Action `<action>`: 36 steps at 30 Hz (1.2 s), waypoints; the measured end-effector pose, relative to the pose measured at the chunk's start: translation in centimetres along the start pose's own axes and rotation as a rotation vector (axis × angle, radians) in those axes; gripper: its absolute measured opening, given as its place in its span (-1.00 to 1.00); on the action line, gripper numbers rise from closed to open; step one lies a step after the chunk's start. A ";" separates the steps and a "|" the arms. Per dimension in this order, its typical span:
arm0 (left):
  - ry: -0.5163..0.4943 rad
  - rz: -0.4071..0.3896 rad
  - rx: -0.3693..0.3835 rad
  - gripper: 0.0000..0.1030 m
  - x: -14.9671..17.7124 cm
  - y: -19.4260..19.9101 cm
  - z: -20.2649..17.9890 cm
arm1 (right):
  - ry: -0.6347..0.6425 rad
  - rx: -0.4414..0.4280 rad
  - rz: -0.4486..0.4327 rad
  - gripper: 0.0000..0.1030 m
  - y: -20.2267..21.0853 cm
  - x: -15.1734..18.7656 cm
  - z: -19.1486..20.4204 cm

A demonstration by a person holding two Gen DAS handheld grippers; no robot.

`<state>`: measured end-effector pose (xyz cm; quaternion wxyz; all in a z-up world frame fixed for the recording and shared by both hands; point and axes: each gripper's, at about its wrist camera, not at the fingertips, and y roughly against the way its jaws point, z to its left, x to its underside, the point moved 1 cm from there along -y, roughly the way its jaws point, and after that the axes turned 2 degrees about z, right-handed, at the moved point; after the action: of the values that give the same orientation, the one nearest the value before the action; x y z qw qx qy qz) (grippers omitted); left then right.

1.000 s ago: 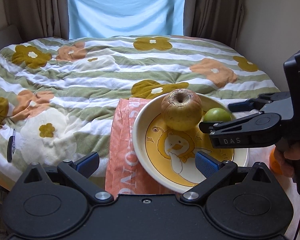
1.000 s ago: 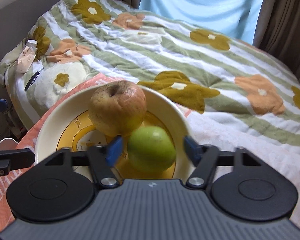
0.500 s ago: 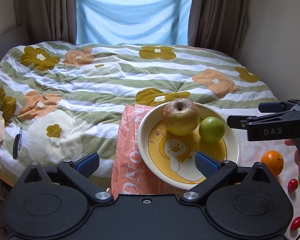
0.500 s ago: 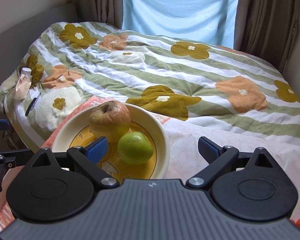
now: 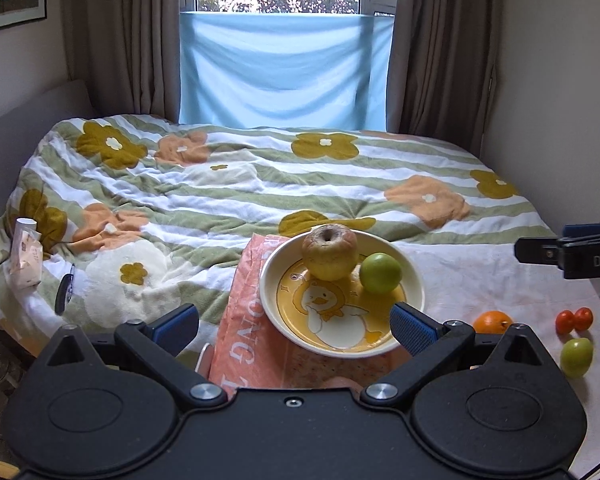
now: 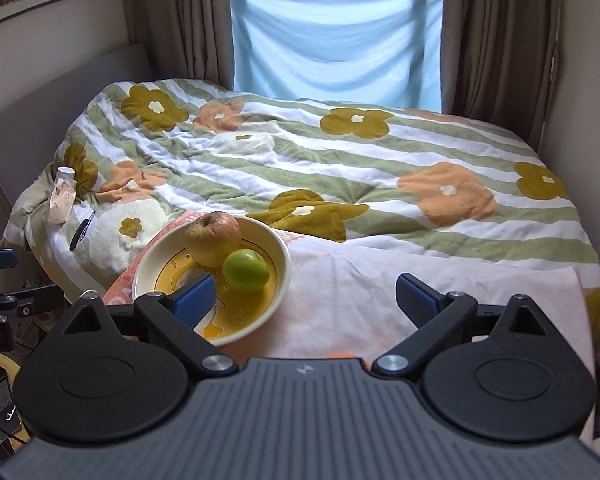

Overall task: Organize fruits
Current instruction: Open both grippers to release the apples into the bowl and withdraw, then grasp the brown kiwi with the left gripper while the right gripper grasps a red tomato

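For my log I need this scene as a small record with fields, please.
plate: on the orange bag, holds two fruits
on plate: yellow apple, green apple, touching
off plate: orange, two red tomatoes, green tomato, right of the plate
left hand-held gripper: open, empty
right hand-held gripper: open, empty

The left gripper (image 5: 294, 322) hangs wide open just in front of the plate (image 5: 414, 280), holding nothing. The right gripper (image 6: 306, 294), equally spread and empty, sits off the plate's right side.
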<state>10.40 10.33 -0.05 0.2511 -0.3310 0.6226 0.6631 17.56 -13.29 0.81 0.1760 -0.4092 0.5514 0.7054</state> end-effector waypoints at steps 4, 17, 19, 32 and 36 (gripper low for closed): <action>0.005 -0.009 -0.002 1.00 1.2 1.9 -1.7 | -0.003 0.019 -0.012 1.00 3.4 2.0 -1.8; -0.029 -0.015 -0.026 1.00 6.5 3.3 -6.7 | -0.045 0.028 0.046 1.00 8.3 10.1 -5.6; -0.040 -0.011 -0.025 1.00 7.2 2.8 -7.1 | -0.052 0.040 0.063 1.00 8.2 11.5 -5.7; -0.103 0.038 -0.098 0.88 9.7 -4.8 -6.6 | -0.173 0.085 0.156 1.00 5.7 18.7 -4.4; -0.102 0.069 -0.105 0.84 9.8 -6.8 -6.2 | -0.166 0.091 0.195 0.93 4.5 19.8 -3.8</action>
<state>9.83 4.10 -11.88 0.2418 -0.2879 0.5844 0.7191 3.91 -22.29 -11.78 0.1699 -0.2857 0.6033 0.7249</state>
